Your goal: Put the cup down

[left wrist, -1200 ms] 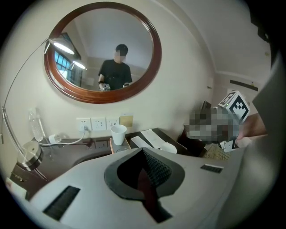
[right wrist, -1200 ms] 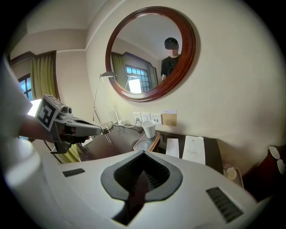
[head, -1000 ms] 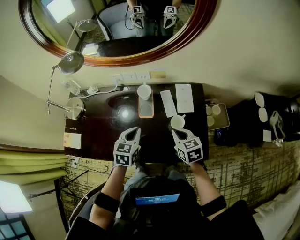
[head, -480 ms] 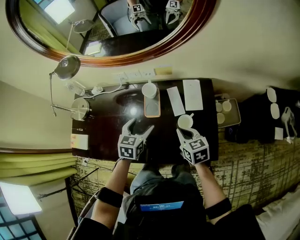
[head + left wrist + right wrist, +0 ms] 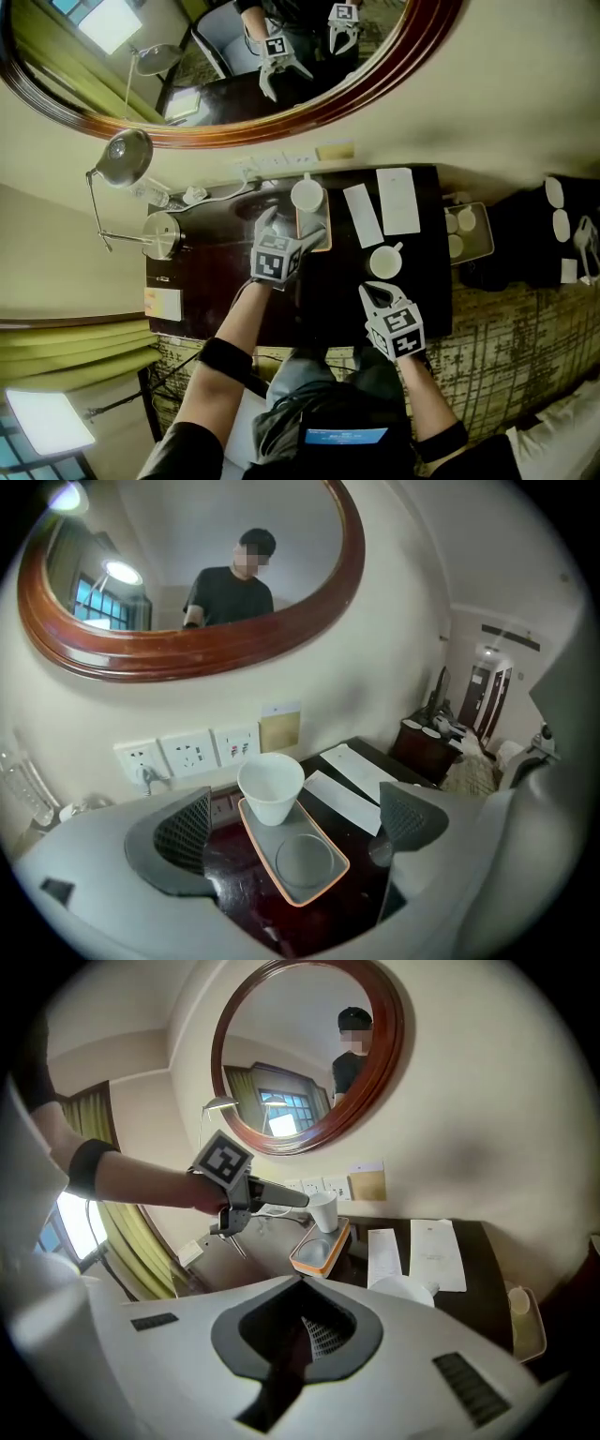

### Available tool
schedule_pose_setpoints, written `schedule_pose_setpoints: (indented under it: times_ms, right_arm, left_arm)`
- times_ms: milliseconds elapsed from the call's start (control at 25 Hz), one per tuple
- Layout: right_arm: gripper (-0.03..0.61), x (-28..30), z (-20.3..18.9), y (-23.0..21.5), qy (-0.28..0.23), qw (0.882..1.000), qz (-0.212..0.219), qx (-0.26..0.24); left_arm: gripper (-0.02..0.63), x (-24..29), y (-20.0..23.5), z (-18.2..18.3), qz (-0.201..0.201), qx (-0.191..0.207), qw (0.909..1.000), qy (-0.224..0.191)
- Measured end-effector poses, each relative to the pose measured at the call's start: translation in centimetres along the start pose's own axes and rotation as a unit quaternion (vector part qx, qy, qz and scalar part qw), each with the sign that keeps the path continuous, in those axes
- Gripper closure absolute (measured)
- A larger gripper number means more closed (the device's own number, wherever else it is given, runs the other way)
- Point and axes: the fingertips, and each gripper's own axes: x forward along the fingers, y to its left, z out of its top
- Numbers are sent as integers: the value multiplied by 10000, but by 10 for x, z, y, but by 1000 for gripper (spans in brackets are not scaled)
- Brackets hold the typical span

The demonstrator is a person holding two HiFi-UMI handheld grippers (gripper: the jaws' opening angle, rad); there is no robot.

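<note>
A dark counter (image 5: 211,286) stands against a wall, seen from above. At its far left is a chrome desk lamp (image 5: 161,234). Next along, the left gripper (image 5: 289,228) reaches over the counter toward the wall. Its fingers (image 5: 185,832) have just been opening and are spread wide, pressing on nothing. An orange-rimmed tray (image 5: 302,862) and a white cup (image 5: 271,787) show in the gap ahead of them, untouched. This cup is probably the one the task means. It stands upright at the far end of the tray, close to the wall sockets (image 5: 192,755), and looks empty. It has no handle and tapers from a wide rim to a narrow base; whether it is paper or china cannot be told. It looks light and thin-walled with smooth sides, so a hard squeeze might dent or crack it, and the taper could let it slide out of a loose grip. The safest hold is probably across the wall a little below the rim, one finger on each side, closed gently. The tray also looks light and may shift if nudged. To the right lie two white paper slips (image 5: 362,215), then a handled cup (image 5: 384,262) standing on the counter. Near that cup, the right gripper (image 5: 309,1330) has its fingers pressed together on nothing.
</note>
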Motion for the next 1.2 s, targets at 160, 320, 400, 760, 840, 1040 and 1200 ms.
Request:
schedule_pose_setpoints:
  times_ms: [160,320,400,760,840,1040,1200]
  right_arm:
    - [578,7,0,-1,-1,10000,-52,68]
    - [578,5,-9,-2,46,9999,-81,143]
    - [578,3,-13,-4,69,9998,-109,174]
    - [578,-5,-34,-14,112,9988,-226,410]
    - [578,-6,-34,-13,98,9988,-225,427]
    - [578,-10,-38,-16,78,9984,-255,489]
    - [578,-14,-42,-19,80,9982,-275,529]
  left_arm:
    - [41,37,13,1,-127,90,9995,266]
    - [37,62,18,5,-76,175,9986,498]
    - [37,71,19,5,-79,228,9974,675]
    - [37,99,27,0,-71,625,9889,1345]
    - [37,105,25,-4,-171,649,9870,1461]
    - [163,107,33,-8,23,666,9849,1598]
    - [167,105,30,-9,34,602,9860,1556]
